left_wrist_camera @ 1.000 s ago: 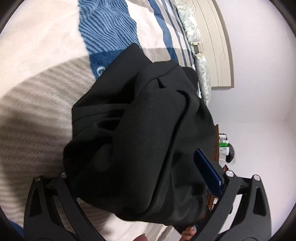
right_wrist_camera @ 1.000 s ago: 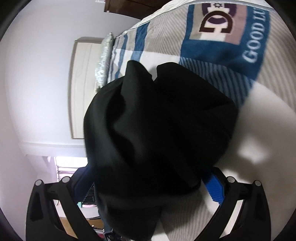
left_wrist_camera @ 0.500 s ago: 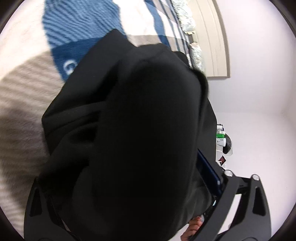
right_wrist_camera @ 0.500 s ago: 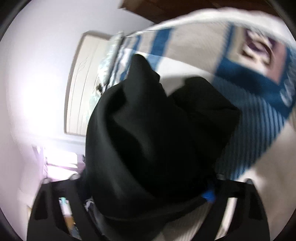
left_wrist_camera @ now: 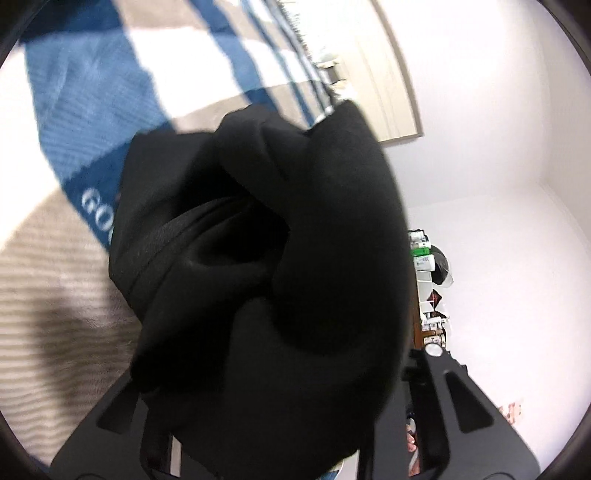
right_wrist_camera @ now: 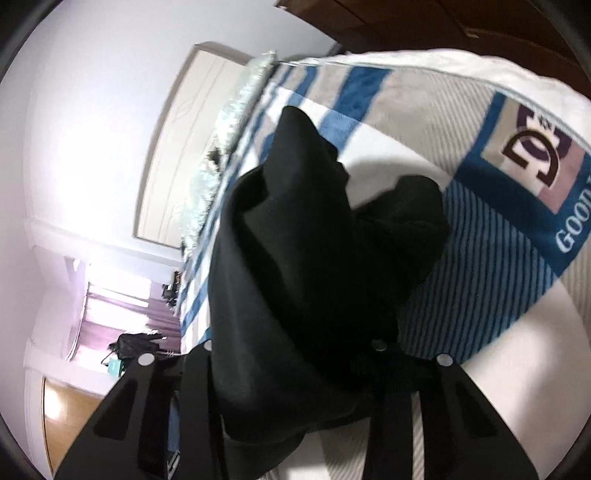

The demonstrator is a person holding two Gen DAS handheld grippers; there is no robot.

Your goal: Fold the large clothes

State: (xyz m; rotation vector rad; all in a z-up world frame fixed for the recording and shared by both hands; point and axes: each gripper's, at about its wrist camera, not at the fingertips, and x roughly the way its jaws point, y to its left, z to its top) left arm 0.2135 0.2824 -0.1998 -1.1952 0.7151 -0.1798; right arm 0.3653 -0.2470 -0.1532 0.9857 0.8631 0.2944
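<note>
A bunched black garment [left_wrist_camera: 258,258] fills the middle of the left wrist view. It hangs between the fingers of my left gripper [left_wrist_camera: 280,376], whose jaws are closing and pinch the cloth, which hides the pads. In the right wrist view the same black garment [right_wrist_camera: 303,258] rises in a peak over the bed. My right gripper [right_wrist_camera: 295,350] is closing on its near edge, with the cloth gathered between the fingers. The garment is lifted off the blue, white and beige blanket [left_wrist_camera: 74,110], with part of it trailing toward the blanket [right_wrist_camera: 480,277].
A cream headboard [right_wrist_camera: 177,147] and pale pillows [right_wrist_camera: 236,122] stand at the bed's far end. Boxes sit on a shelf [left_wrist_camera: 424,258] by the white wall. A window with purple curtains [right_wrist_camera: 110,306] and a dark wooden wardrobe [right_wrist_camera: 424,26] flank the bed.
Both grippers went from wide open around the garment to pinched on it, and both rose, pulling the cloth up off the blanket. Both views rolled somewhat.
</note>
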